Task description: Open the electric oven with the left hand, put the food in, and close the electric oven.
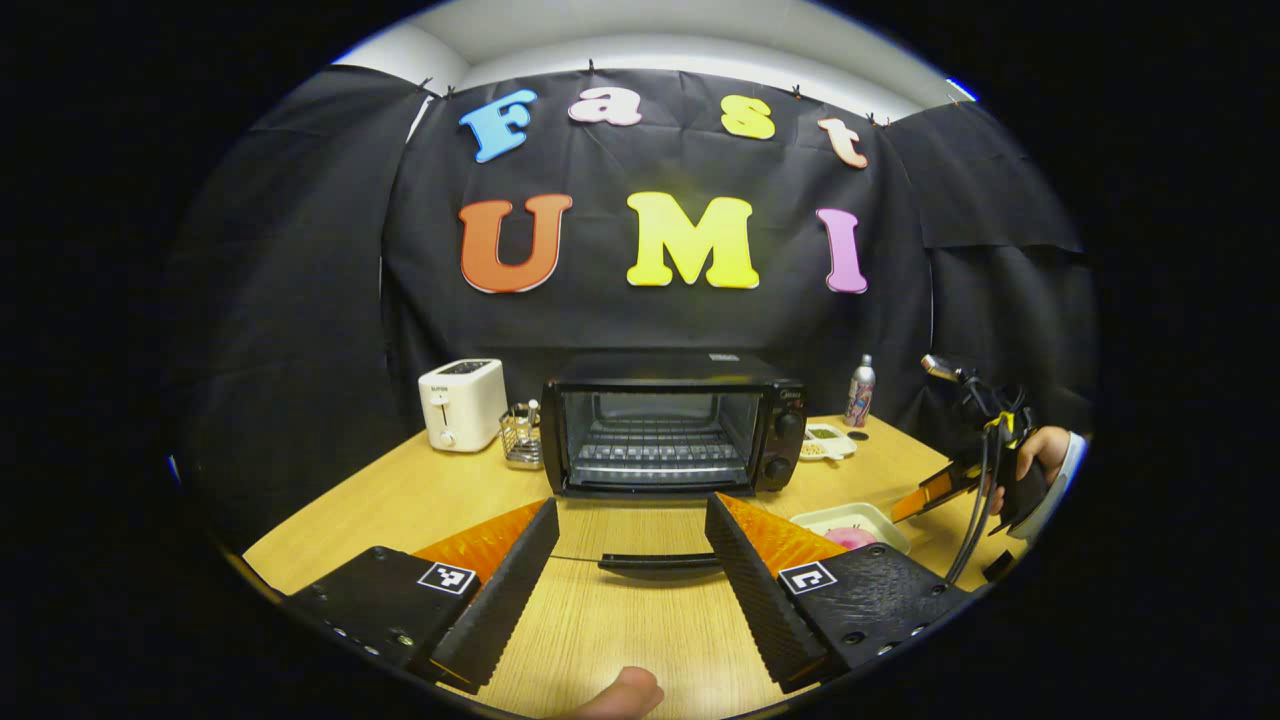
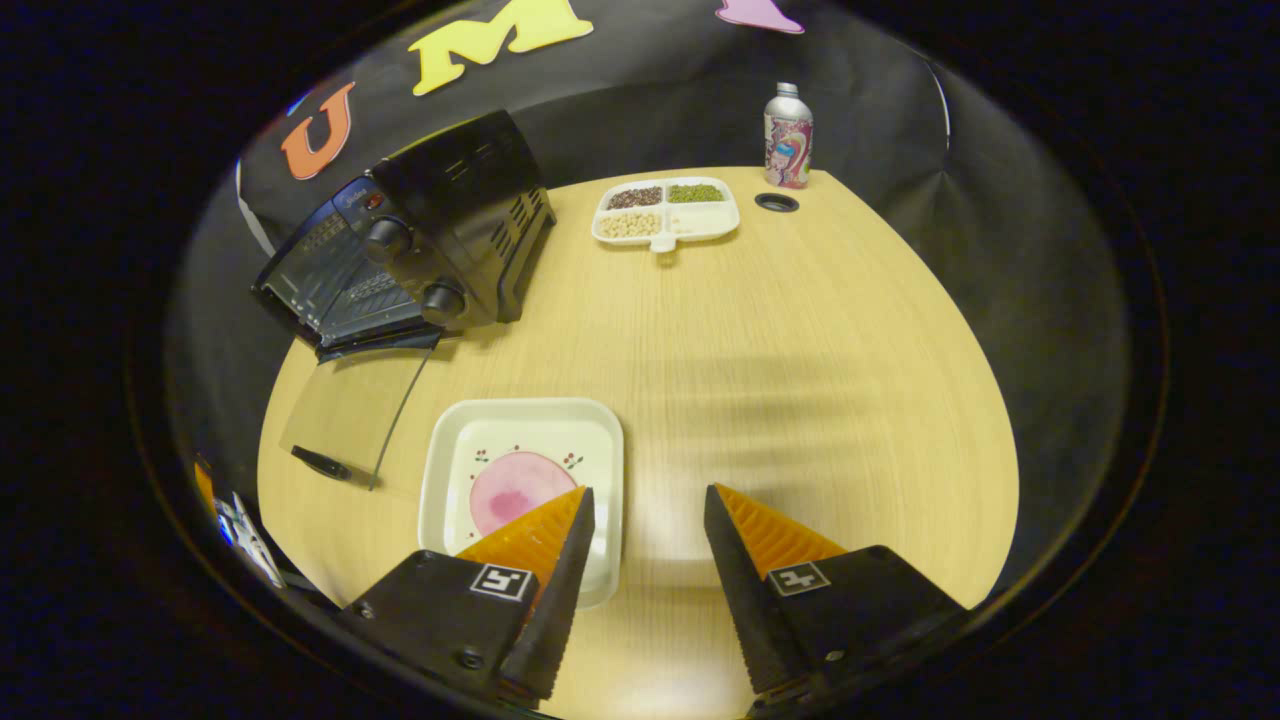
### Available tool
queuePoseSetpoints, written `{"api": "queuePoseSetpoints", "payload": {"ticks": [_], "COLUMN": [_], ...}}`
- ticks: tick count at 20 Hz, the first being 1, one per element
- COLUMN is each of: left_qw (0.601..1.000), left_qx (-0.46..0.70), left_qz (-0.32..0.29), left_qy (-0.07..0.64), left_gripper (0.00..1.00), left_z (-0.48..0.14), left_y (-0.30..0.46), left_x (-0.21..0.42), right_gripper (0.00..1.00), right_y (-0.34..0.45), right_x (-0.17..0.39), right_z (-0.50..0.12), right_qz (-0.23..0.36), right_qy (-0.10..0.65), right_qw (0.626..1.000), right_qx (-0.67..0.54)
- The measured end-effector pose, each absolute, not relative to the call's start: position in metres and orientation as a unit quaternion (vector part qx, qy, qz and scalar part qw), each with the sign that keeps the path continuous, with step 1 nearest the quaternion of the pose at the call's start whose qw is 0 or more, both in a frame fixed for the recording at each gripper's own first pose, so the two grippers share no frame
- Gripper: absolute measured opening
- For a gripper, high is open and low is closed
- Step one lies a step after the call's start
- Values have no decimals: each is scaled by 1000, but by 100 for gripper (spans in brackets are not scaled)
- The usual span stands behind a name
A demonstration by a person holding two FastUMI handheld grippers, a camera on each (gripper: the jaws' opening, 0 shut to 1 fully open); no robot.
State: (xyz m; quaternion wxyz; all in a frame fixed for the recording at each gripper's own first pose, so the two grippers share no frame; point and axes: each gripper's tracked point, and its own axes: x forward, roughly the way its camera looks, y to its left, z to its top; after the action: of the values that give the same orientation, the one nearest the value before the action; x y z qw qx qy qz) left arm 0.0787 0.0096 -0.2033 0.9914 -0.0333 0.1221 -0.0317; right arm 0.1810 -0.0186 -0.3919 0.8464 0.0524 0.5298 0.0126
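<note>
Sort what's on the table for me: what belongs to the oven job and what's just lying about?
For the job:
- electric oven, door already folded down
- white dish holding the pink food
- left tool, open
- right tool, open, over the dish's edge

Lying about:
- toaster
- wire rack
- divided tray of beans
- bottle

wood-grain table [image 2: 800,360], glossy plate [image 2: 440,470]

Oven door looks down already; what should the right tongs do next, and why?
Probably lower and close on the white dish's near rim. The oven door lies open and flat, the pink food still sits in the dish, and the right tongs hang open over that rim.
</note>
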Motion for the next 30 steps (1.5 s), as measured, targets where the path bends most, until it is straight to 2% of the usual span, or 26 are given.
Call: {"api": "queuePoseSetpoints", "payload": {"ticks": [2,5,7,8,9,10,13,14,17,18,23,24,29,30], "left_qw": [992,995,996,996,996,996,997,997,998,999,998,998,998,998], "left_qx": [-44,-53,-48,-47,-46,-46,-44,-41,-23,-18,-36,-36,-22,-19], "left_qz": [-36,-42,-38,-33,-32,-32,-26,-24,-12,-8,-15,-17,1,2], "left_qy": [108,76,65,63,62,64,59,55,51,50,46,45,54,53], "left_gripper": [94,94,94,94,94,94,94,94,94,94,94,94,94,94], "left_z": [-184,-155,-148,-145,-143,-143,-135,-133,-128,-126,-121,-121,-131,-132], "left_y": [9,10,15,18,18,17,21,22,29,31,26,24,31,31], "left_x": [69,55,48,44,43,40,35,33,28,27,24,22,19,19], "right_gripper": [58,55,47,38,37,5,1,4,4,1,4,1,0,4], "right_y": [-13,2,9,10,5,5,6,9,10,7,-17,-20,-32,-30], "right_x": [183,182,184,187,185,188,191,189,185,183,172,168,153,150], "right_z": [-400,-410,-413,-417,-415,-415,-417,-417,-415,-415,-405,-401,-365,-356], "right_qz": [17,39,41,39,34,32,49,56,81,86,82,83,89,93], "right_qy": [534,550,559,558,555,560,563,567,568,564,548,545,526,521], "right_qw": [842,829,820,820,823,818,807,797,765,762,760,761,778,782], "right_qx": [66,92,114,121,118,127,170,202,292,307,340,341,332,330]}}
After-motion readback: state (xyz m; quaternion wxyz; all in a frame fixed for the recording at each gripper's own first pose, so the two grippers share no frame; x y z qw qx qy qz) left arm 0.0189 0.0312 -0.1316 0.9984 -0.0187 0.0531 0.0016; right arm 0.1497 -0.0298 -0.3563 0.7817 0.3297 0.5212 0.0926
